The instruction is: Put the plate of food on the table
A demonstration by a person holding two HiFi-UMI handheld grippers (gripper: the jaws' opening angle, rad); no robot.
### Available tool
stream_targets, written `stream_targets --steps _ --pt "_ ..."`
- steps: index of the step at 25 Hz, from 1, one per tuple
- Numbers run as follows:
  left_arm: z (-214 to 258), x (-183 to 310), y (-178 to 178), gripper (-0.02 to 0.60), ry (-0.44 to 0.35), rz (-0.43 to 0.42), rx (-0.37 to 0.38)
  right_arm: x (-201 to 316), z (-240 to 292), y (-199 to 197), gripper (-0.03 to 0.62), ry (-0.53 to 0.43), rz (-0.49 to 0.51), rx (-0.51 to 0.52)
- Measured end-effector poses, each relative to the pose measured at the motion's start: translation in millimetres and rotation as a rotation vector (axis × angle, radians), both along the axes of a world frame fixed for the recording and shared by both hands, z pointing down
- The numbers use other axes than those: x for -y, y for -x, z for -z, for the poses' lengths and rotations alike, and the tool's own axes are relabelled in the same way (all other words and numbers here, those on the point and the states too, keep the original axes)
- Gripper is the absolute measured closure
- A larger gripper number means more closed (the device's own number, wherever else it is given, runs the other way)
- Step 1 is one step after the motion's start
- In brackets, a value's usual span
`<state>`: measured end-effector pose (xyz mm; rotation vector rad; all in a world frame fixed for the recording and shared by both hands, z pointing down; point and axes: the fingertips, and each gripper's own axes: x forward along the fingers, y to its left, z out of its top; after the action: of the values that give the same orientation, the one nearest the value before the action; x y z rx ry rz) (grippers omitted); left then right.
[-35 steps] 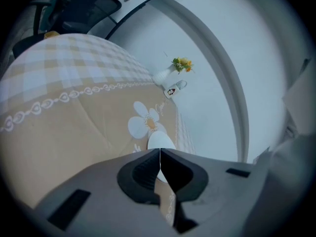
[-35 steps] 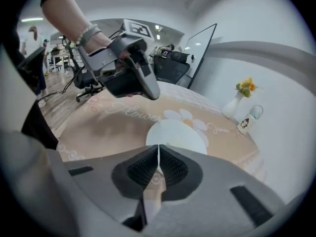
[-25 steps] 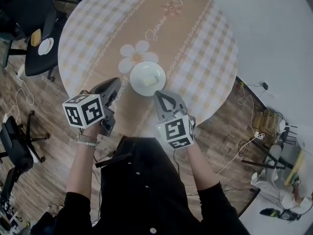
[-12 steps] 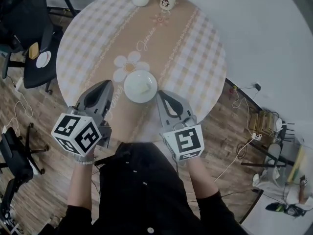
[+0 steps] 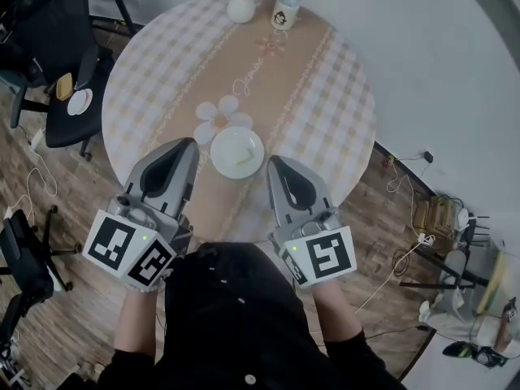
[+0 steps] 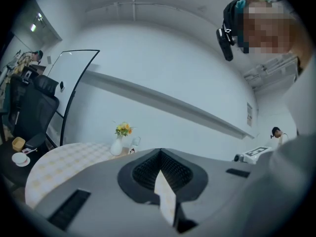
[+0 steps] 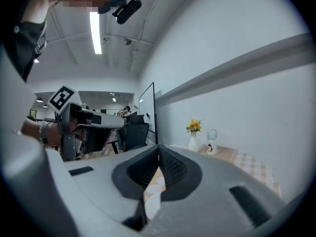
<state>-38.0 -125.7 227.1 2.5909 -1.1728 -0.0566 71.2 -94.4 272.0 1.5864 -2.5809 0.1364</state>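
Plate of food (image 5: 237,152) sits on the round checked table (image 5: 162,71), toward its 6 o'clock edge, just past your two gripper tips and touching neither. Your left gripper (image 5: 187,147), at the plate's 8 o'clock, has its jaws pressed together on nothing. Your right gripper (image 5: 277,166), at 4 o'clock, is likewise closed and empty. One flower vase (image 5: 241,6) and one small jar (image 5: 285,9) stand side by side at the table's 12 o'clock rim, well apart from the plate, with bare cloth between. Two black chairs: one (image 5: 57,31) near the table's 9 o'clock, carrying a saucer (image 5: 79,101), another (image 5: 20,254) at 7 o'clock. Cables (image 5: 41,165) trail over the wooden floor at 8 o'clock.
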Motion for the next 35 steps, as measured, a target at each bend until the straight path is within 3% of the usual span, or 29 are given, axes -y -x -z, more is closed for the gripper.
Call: stream_targets --steps 9,13,26,35 --pt "16 -14 -11 0.58 -0.082 -0.054 0.027 -5 34 -1 0.594 -0.07 -0.004 0.003" --pt "20 -17 -10 0.58 -0.092 -0.06 0.021 -4 40 -1 0.594 -0.079 -0.006 0.023" --pt "14 -19 -9 0.58 -0.105 -0.08 0.055 -2 34 12 0.594 -0.1 0.007 -0.071" --pt "10 -19 -11 0.58 -0.1 -0.085 0.063 -3 31 11 0.594 -0.087 0.002 -0.082"
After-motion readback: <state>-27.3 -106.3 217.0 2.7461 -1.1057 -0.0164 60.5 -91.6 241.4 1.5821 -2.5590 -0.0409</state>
